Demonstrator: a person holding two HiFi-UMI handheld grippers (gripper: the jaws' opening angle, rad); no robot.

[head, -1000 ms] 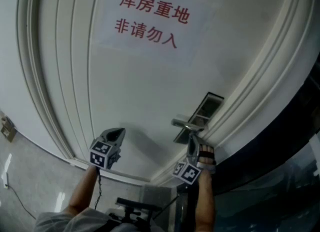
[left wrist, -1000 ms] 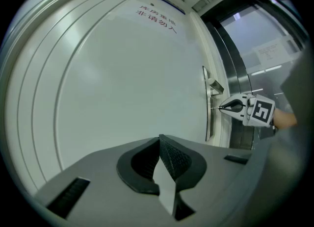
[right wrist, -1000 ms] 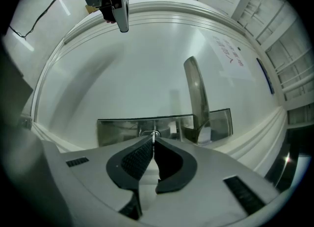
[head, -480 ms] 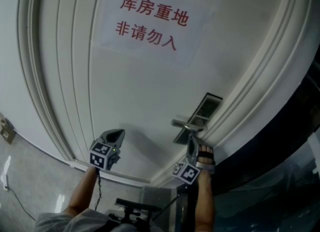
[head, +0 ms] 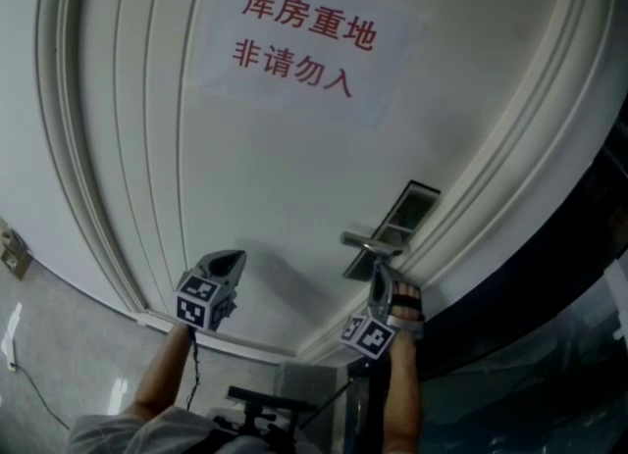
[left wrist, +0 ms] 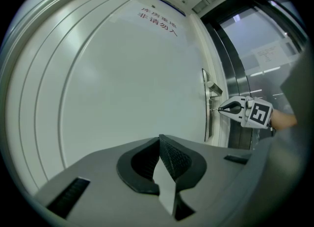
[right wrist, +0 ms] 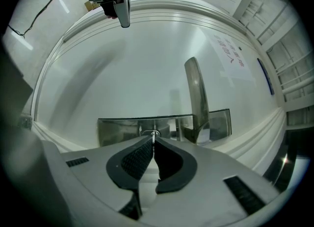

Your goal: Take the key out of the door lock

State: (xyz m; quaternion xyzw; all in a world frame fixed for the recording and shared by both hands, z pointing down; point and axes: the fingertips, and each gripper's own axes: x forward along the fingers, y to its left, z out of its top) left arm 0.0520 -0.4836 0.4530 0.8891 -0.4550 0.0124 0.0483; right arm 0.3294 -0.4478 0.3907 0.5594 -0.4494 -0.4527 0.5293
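Pinching the key [right wrist: 154, 134], seemingly, at the lock [right wrist: 120, 131]: right gripper [right wrist: 153, 141] fingers [right wrist: 137, 159]

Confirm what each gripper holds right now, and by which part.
Right gripper pinches the key by its exposed end, at the lock plate. Left gripper is shut, holding nothing.
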